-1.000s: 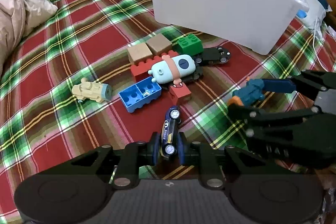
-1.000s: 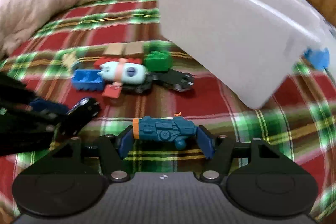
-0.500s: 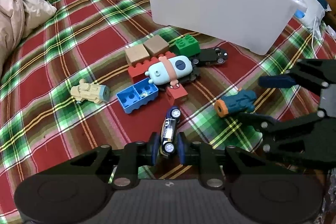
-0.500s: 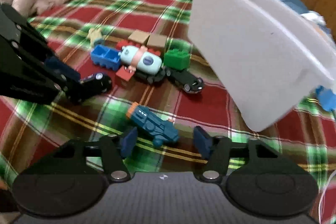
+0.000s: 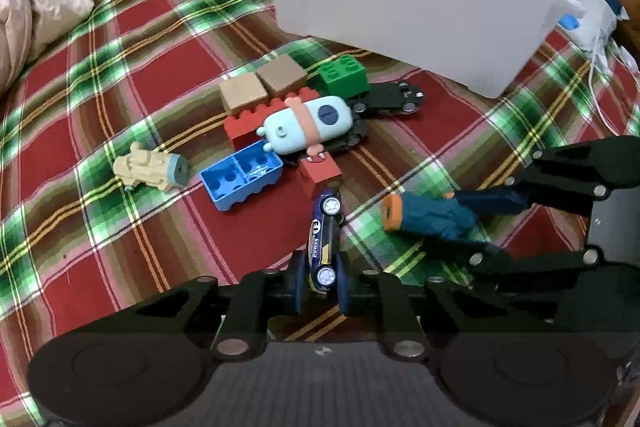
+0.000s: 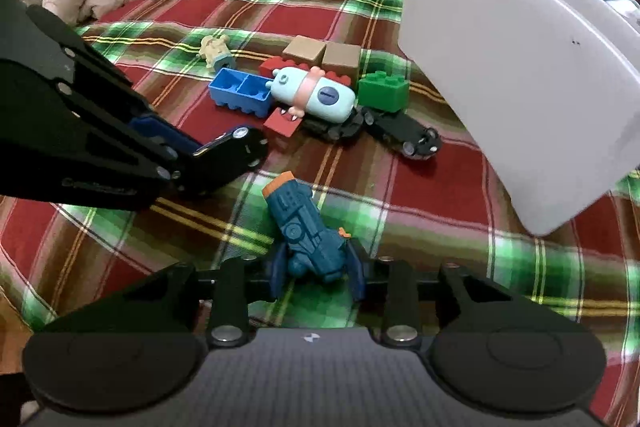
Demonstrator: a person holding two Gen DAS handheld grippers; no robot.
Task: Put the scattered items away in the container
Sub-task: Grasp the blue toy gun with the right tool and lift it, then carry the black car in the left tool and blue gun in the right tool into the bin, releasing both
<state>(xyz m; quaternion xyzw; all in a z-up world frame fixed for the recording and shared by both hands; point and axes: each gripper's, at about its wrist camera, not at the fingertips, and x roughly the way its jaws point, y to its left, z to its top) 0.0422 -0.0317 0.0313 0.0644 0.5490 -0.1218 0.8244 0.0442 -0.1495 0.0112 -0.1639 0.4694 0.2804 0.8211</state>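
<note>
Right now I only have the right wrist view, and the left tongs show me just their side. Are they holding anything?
Observer: Yes. The left tongs are pinching a blue toy car by one end, a pad on each side.
Operator: Which way does the car point?
Observer: Straight out along the tongs, with its far end right by the small red brick.
</note>
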